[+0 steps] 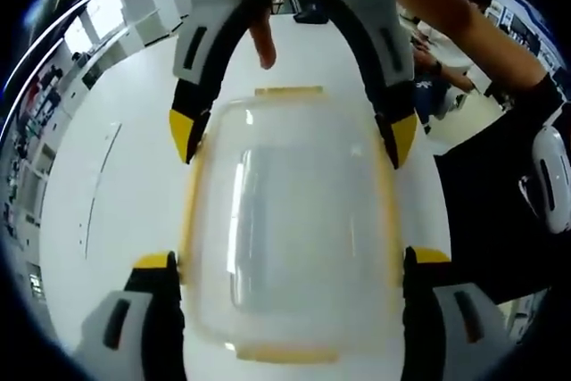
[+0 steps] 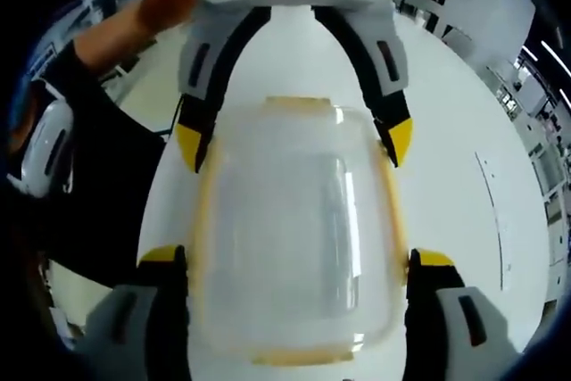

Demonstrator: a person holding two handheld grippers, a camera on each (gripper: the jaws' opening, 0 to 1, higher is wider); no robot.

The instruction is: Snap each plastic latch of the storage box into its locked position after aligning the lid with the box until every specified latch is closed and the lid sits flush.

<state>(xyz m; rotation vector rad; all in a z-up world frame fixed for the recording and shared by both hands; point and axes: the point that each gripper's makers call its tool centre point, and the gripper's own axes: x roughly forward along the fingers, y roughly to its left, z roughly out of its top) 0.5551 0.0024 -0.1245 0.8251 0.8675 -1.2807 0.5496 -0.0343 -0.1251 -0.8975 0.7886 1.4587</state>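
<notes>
One clear storage box (image 1: 290,229) sits on the white desk (image 1: 116,220), with one clear lid (image 1: 294,167) on top of it. Four yellowish latches show around its rim: one on each long side and one at each short end (image 1: 287,92). Whether any latch is snapped shut cannot be told.

In the left gripper view, the left gripper (image 1: 292,265) has its two jaws spread wide, one just beside each long side of the box at the near end; no contact can be made out. The right gripper (image 1: 294,136) faces it from the far end, its two jaws also spread wide on either side of the box.

The right gripper view shows the same box (image 2: 299,229) from the other end, with the right gripper (image 2: 299,260) straddling it near and the left gripper (image 2: 294,136) far.

A person's arm (image 1: 464,33) reaches in beyond the desk's edge.
</notes>
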